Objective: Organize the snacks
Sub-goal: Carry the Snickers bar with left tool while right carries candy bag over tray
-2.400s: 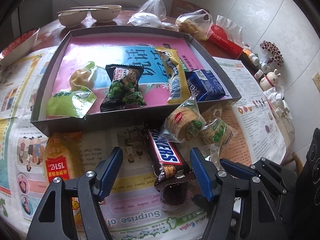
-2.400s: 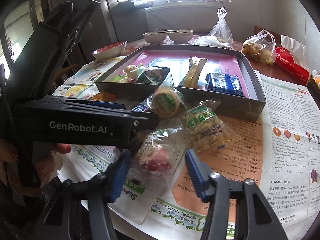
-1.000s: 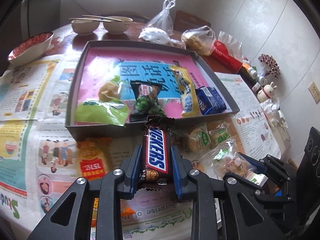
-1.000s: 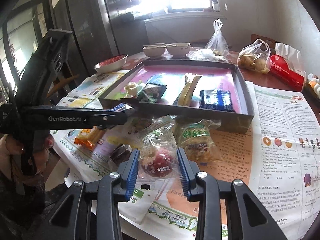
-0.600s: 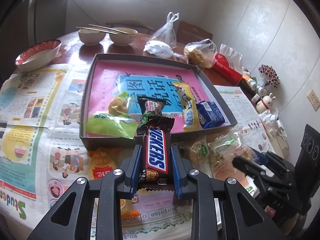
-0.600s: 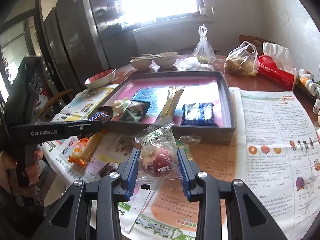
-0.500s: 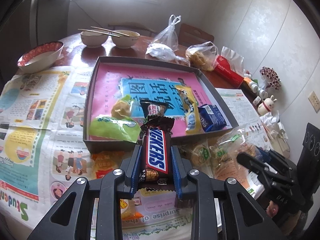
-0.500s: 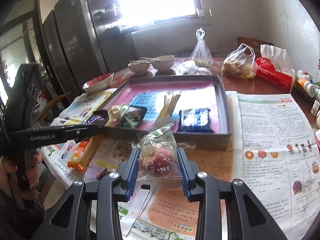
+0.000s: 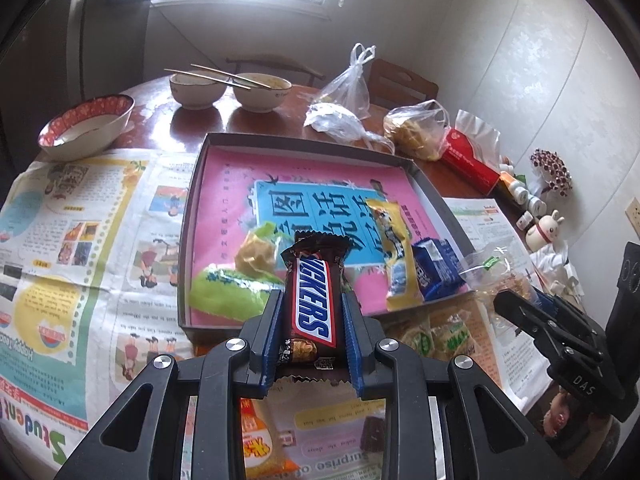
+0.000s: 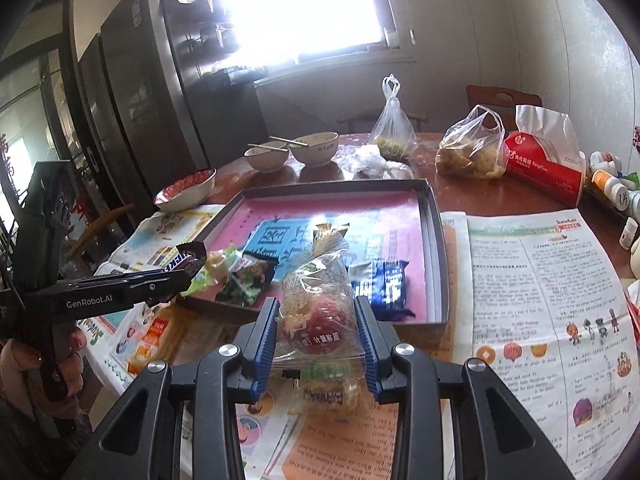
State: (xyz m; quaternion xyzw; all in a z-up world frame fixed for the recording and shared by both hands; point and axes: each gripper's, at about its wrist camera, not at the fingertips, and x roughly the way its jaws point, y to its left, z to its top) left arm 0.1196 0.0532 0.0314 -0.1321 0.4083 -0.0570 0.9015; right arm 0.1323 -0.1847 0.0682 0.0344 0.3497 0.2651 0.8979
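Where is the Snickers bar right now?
In the left wrist view, the Snickers bar is clamped in the left gripper, raised before the tray's near edge.

The tray (image 9: 192,216) lies ahead of the left gripper (image 9: 312,336); 2 bowls (image 9: 228,88) stand beyond it; newspaper (image 9: 80,240) lies left.

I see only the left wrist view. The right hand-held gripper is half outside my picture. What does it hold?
Observer: The right hand-held gripper is shut on a clear snack bag with something red inside.
Operator: Thank you. Is anything in the tray hidden behind my chocolate bar?
Observer: Yes. A dark packet with green contents lies there, close to the tray's front wall.
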